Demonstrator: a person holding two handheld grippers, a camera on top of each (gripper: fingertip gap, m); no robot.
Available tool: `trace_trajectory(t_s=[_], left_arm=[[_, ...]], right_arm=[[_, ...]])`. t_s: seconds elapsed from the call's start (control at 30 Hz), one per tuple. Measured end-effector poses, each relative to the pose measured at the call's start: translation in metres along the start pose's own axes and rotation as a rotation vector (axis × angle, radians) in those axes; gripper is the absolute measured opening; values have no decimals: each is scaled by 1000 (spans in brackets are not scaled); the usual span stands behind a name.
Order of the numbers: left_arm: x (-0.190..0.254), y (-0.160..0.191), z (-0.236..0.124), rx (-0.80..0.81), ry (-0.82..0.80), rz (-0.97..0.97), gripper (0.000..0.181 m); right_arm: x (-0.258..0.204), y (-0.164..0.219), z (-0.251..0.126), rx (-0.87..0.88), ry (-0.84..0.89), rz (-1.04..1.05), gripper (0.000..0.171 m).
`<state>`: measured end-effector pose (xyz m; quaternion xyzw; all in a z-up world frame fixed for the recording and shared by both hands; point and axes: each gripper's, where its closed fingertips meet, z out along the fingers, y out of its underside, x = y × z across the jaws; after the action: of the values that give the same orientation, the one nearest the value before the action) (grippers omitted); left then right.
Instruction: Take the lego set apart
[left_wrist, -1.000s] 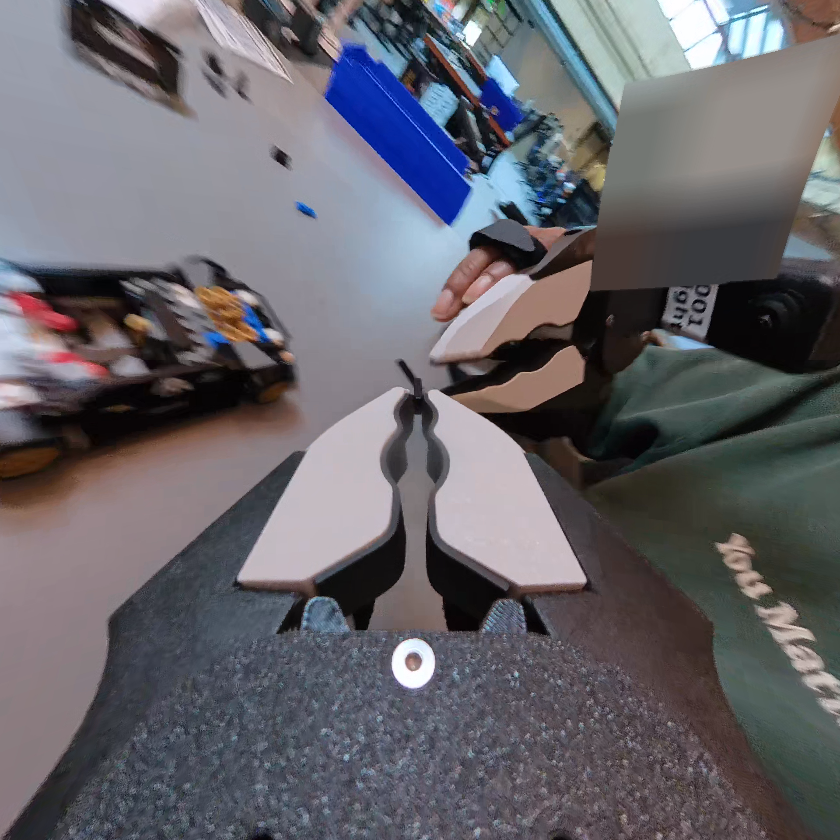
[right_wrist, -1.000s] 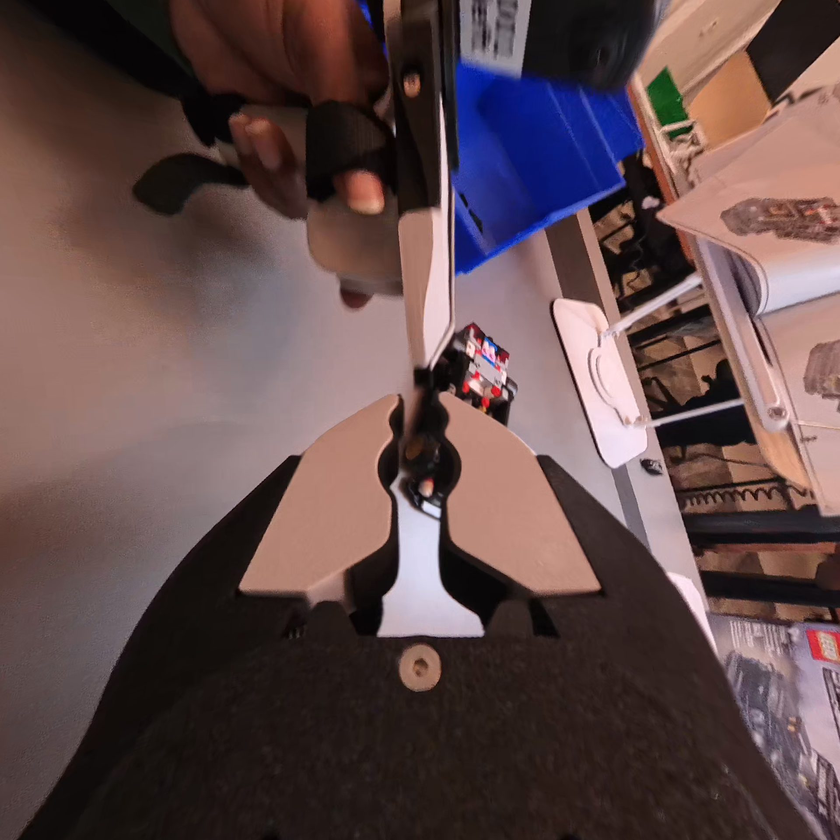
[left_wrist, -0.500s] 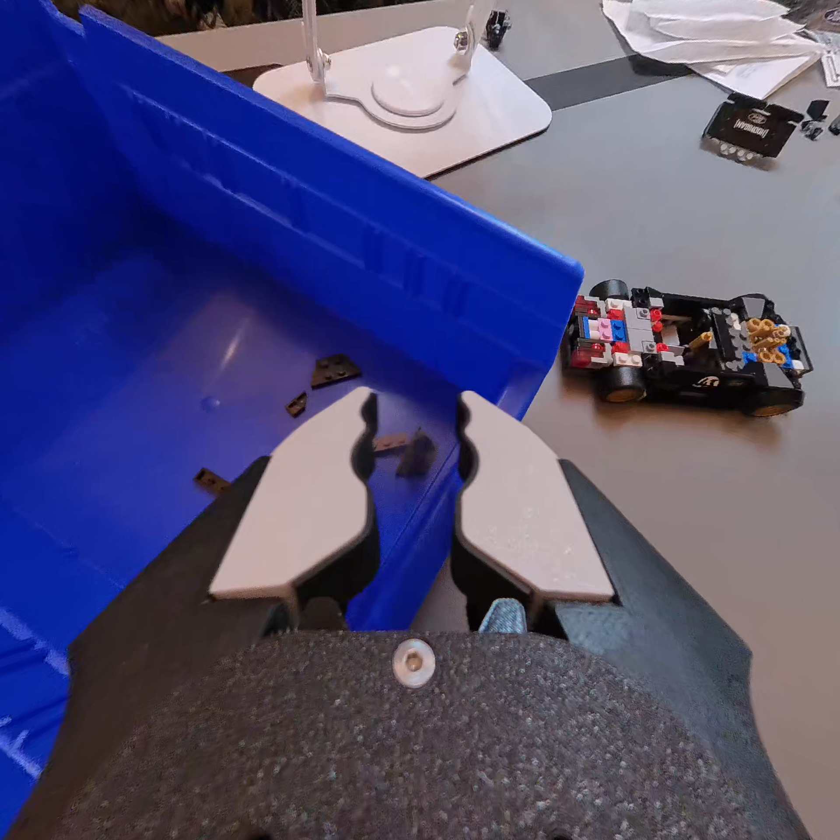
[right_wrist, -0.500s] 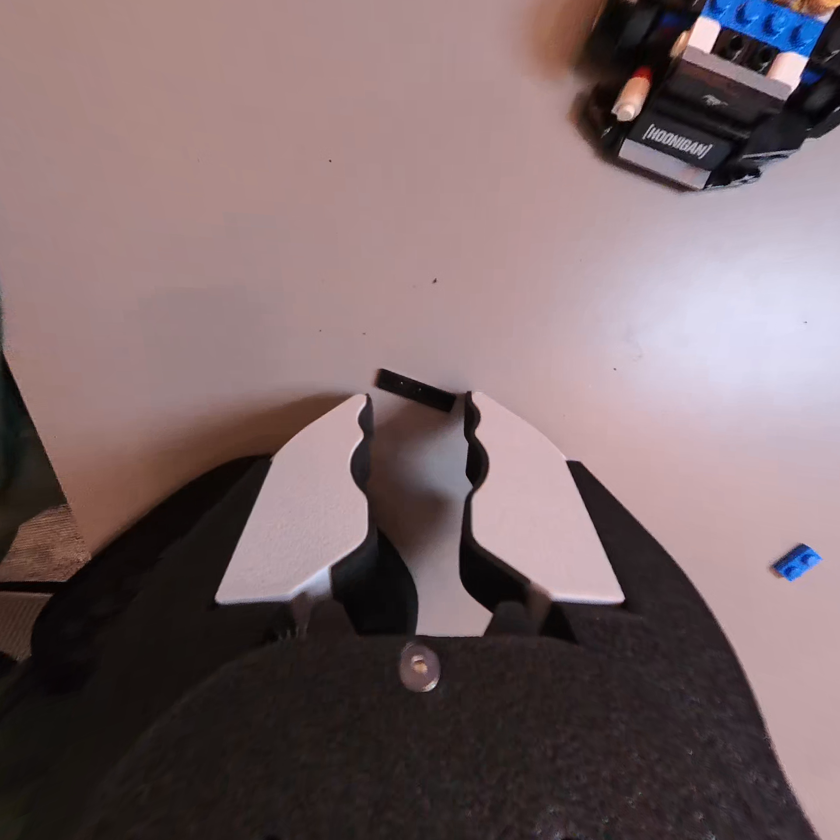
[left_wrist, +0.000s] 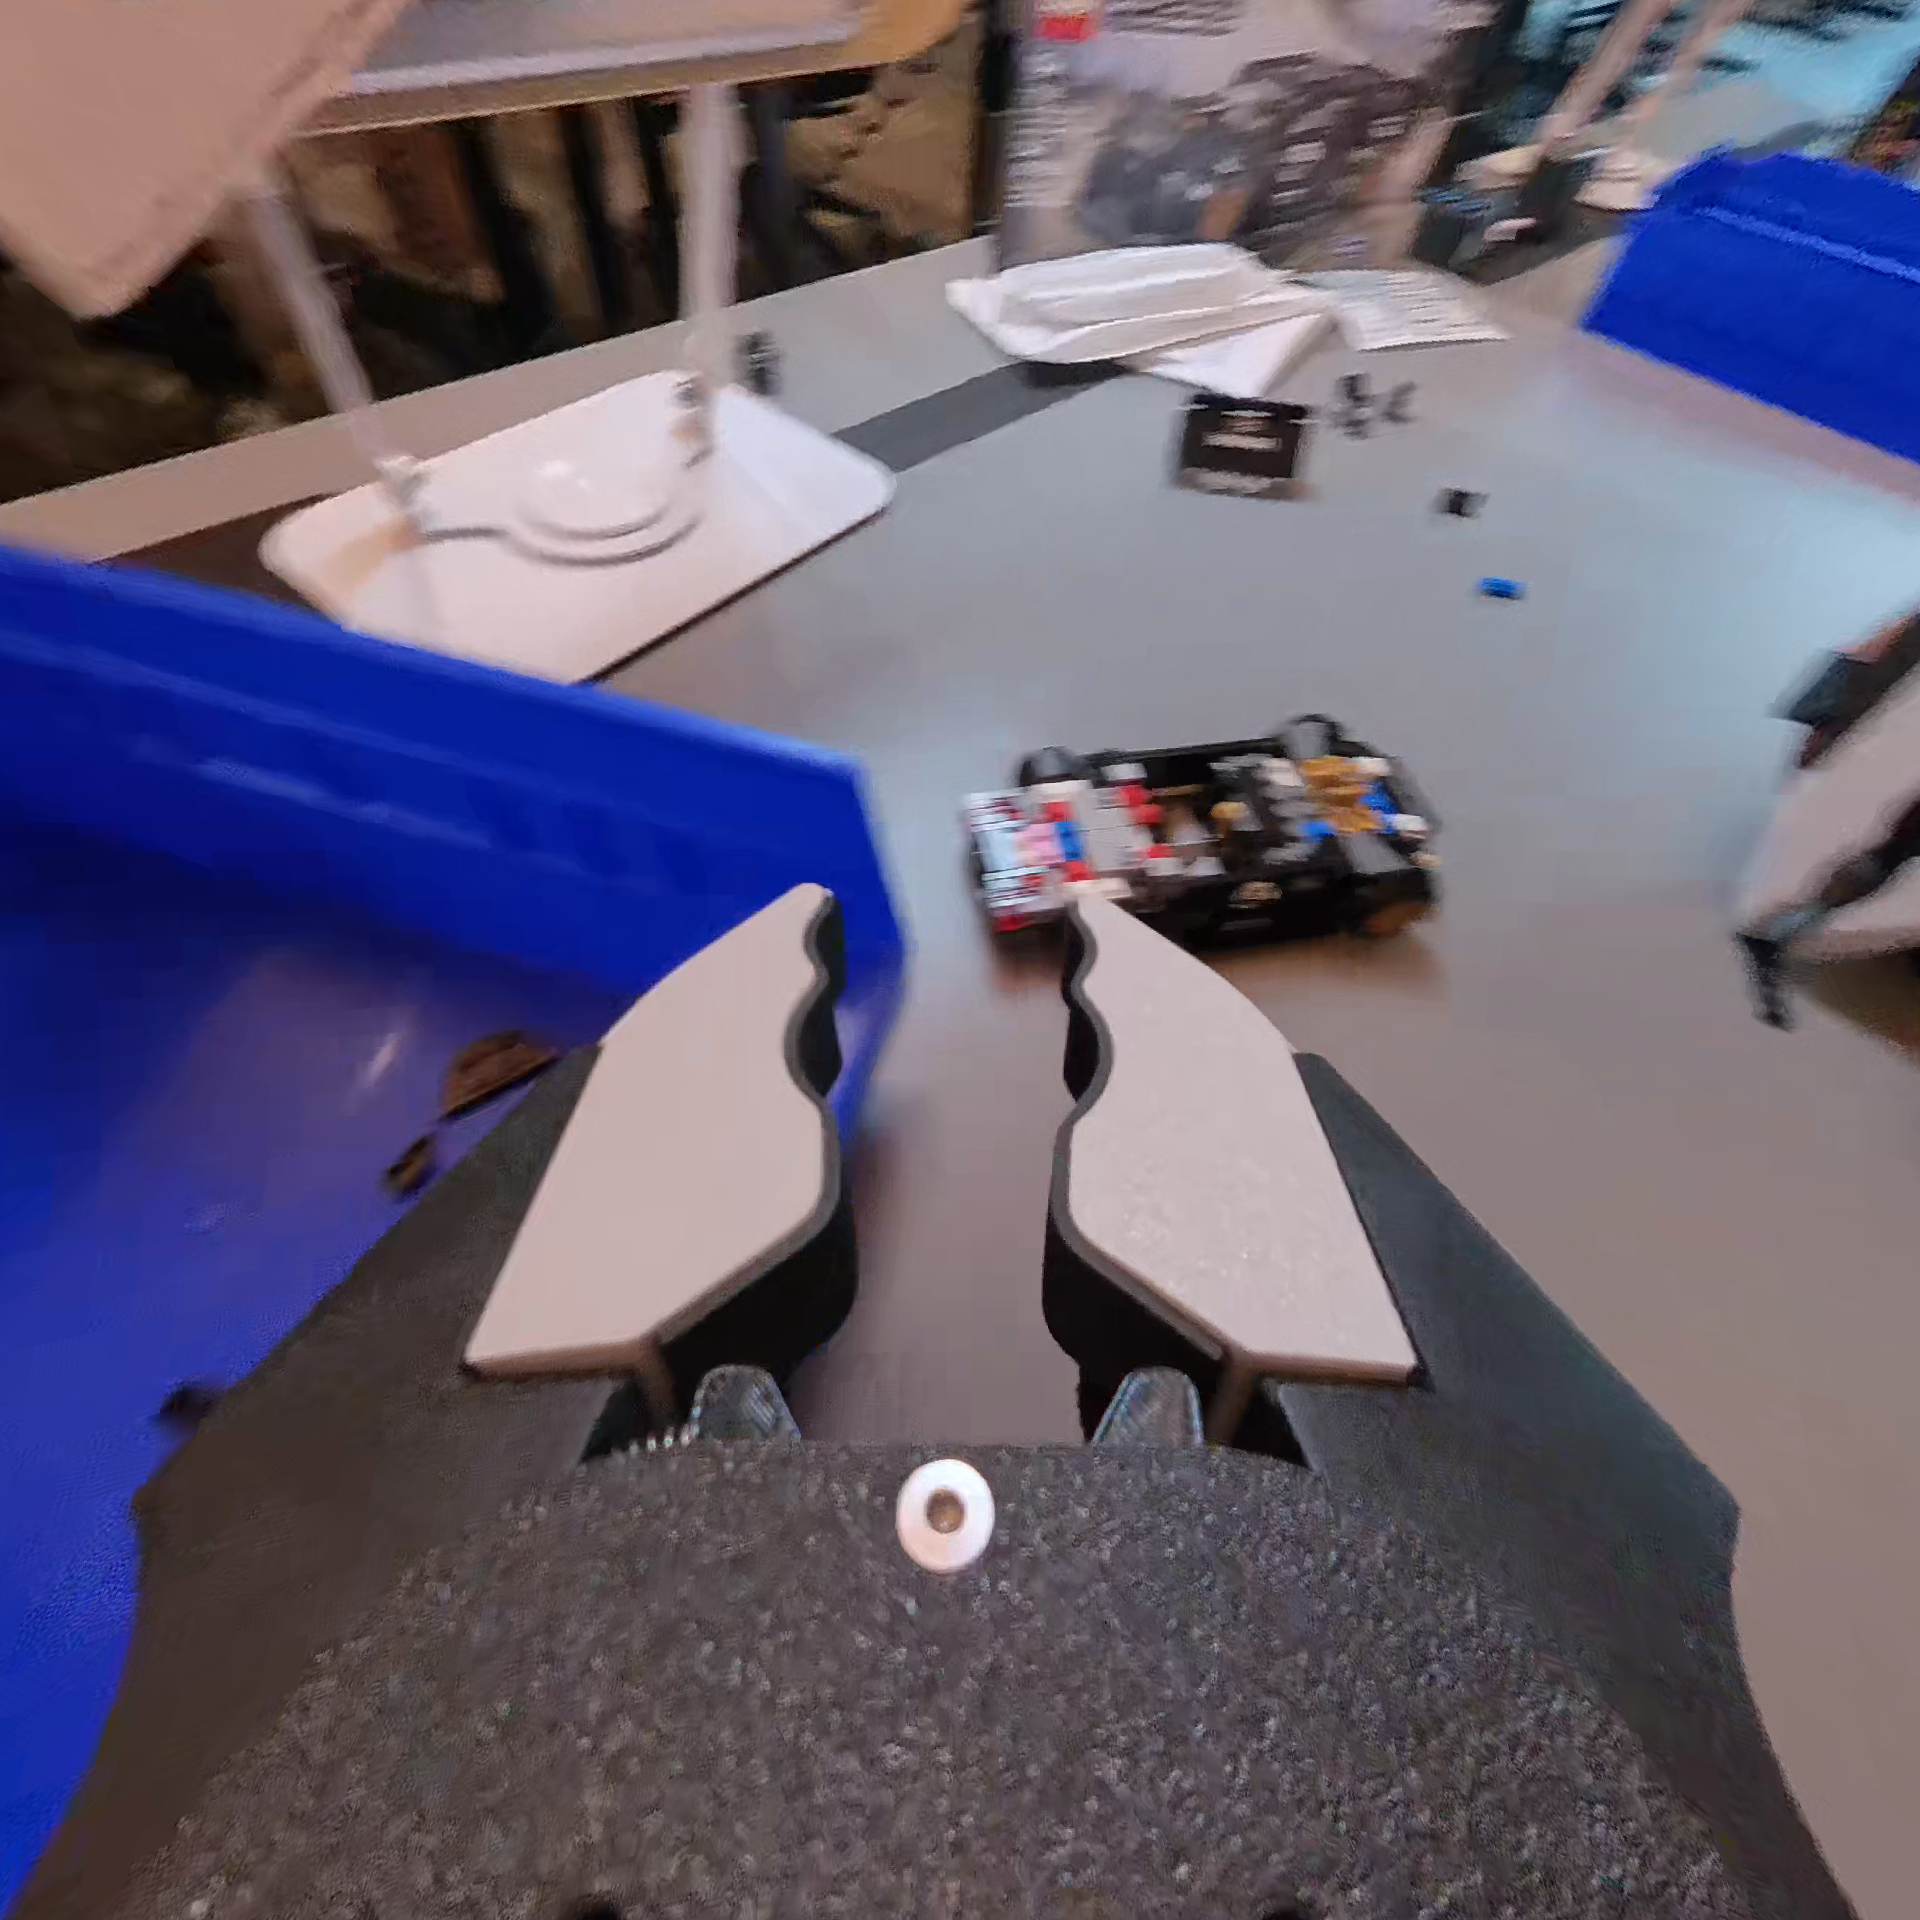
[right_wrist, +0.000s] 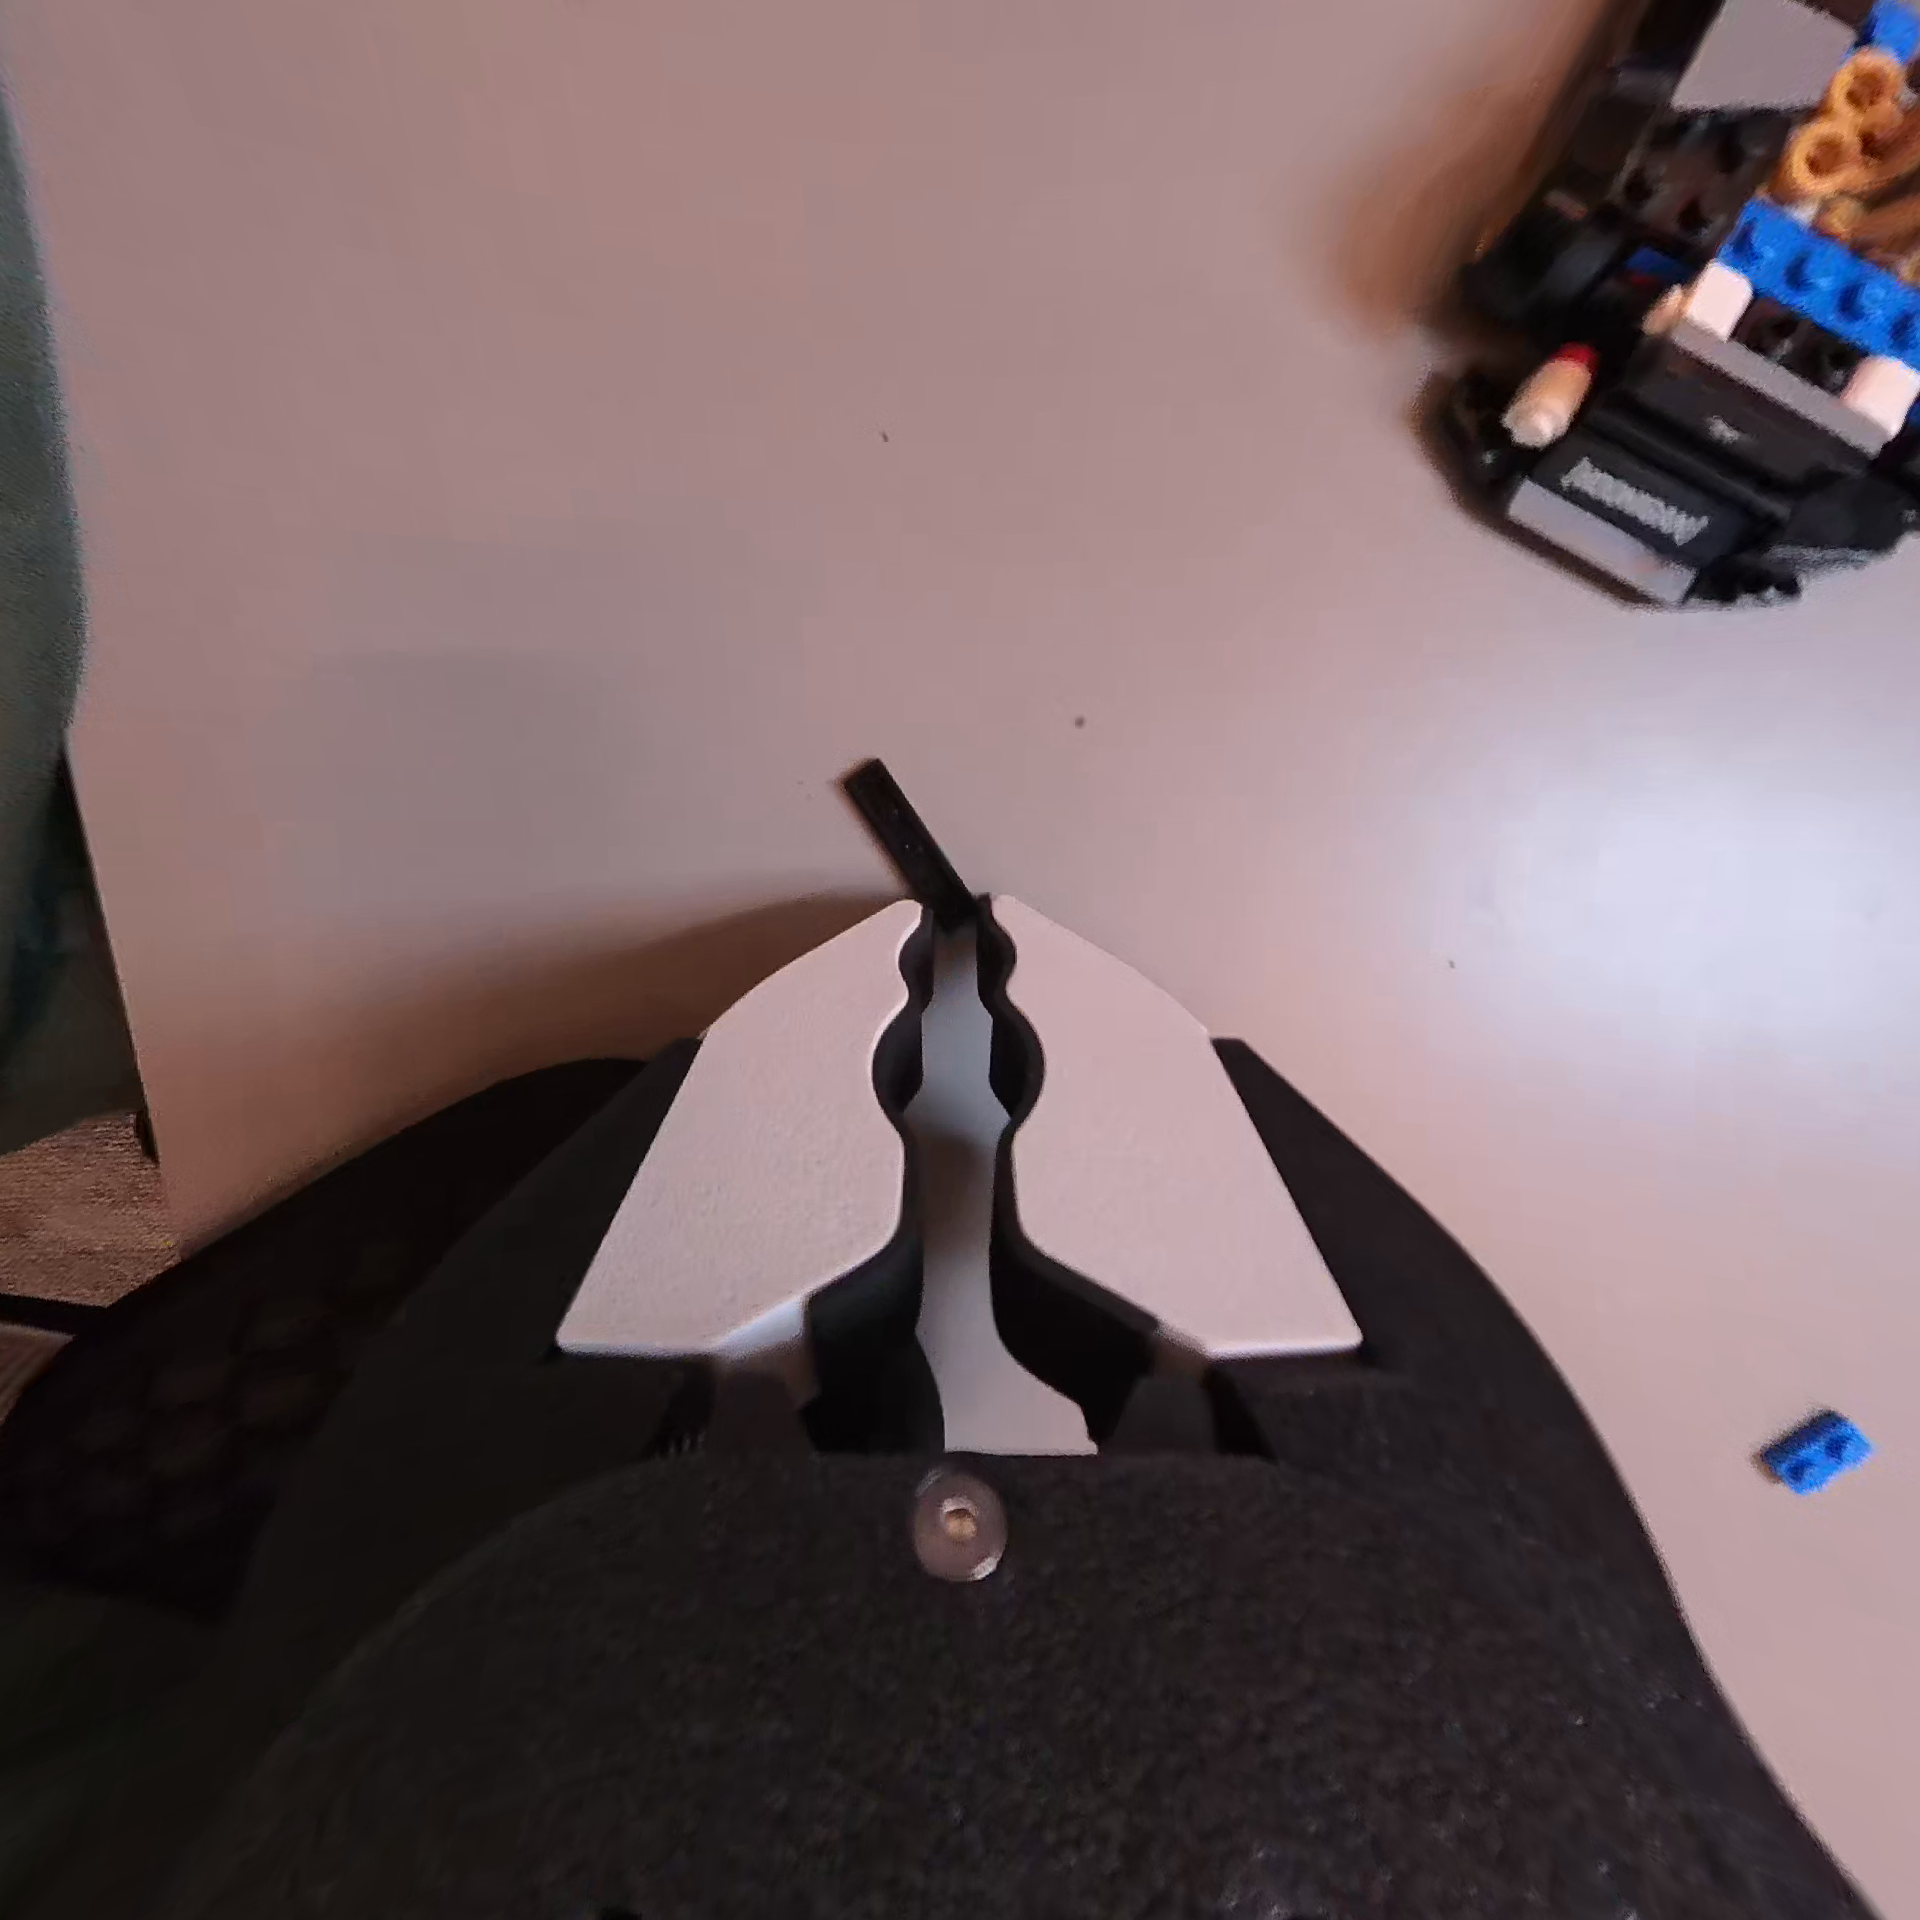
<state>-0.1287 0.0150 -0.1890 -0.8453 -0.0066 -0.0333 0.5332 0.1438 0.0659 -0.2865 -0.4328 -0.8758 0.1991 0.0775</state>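
Left wrist view: My left hand-held gripper has its fingers apart with nothing between them. It is pitched slightly down over the tabletop, level and unrolled. Ahead of its right finger, well apart from the tips, sits the lego car, partly stripped, studs and coloured bricks exposed on top. To the left of the fingers, touching nothing, stands the blue bin; small dark pieces lie on its floor. At the far right edge the right hand-held gripper shows, blurred.

Right wrist view: My right hand-held gripper is clamped on the near end of a thin black strip piece, which juts forward and left of the tips over the tabletop. The grip is at the very tips only, so I judge it marginal. The gripper looks steeply down. The car lies far ahead and to the right; a loose blue plate lies beside the gripper's right flank.

Procedure for this step, as I judge it:
1. Keep the right fingers pressed together; do not relax the clamp in transit.
2. Carry the strip slowly, avoiding twist that could pivot it out.
3. Release only once above the bin.
4. Keep the left gripper spread, ready for the car.
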Motion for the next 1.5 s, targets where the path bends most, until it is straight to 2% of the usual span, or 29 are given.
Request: trace_trajectory(t_s=[0.1,0.27,0.43,0.47,0.5,0.53,0.57,0.63,0.67,0.8,0.9,0.93,1.0,1.03,1.17,1.5], left_arm=[[57,6,10,-20,230,-9,41],[144,11,17,-63,621,-222,41],[179,19,25,-119,769,-365,33],[181,23,27,-137,769,-363,23],[182,26,26,-150,780,-340,6],[183,27,24,-153,784,-321,3],[183,28,22,-164,775,-286,3],[173,21,19,-123,722,-197,3],[161,14,19,-87,663,-162,4],[55,-12,14,30,184,-27,3],[-28,-5,-2,2,-141,-52,4],[-48,3,-5,-25,-209,-101,15],[-70,19,-7,-82,-265,-173,61],[-76,25,-7,-103,-282,-183,73],[-74,28,-3,-122,-292,-151,98],[-71,40,1,-183,-276,-108,104]], right_arm=[[7,-20,-6,100,55,-31,7],[36,-77,-38,367,354,-94,7],[28,-116,-38,432,479,-187,7],[26,-120,-36,437,487,-200,7],[24,-123,-35,436,495,-212,7],[25,-125,-36,438,520,-224,5],[27,-128,-38,457,549,-234,0],[32,-129,-44,485,582,-219,0],[37,-128,-49,494,598,-199,10],[60,-110,-60,503,604,-60,19],[77,-87,-48,457,536,83,38],[82,-82,-41,449,507,124,44],[88,-74,-26,435,462,182,59],[91,-71,-20,429,448,202,63],[96,-68,-5,427,394,255,74],[97,-72,-3,437,422,243,75]])
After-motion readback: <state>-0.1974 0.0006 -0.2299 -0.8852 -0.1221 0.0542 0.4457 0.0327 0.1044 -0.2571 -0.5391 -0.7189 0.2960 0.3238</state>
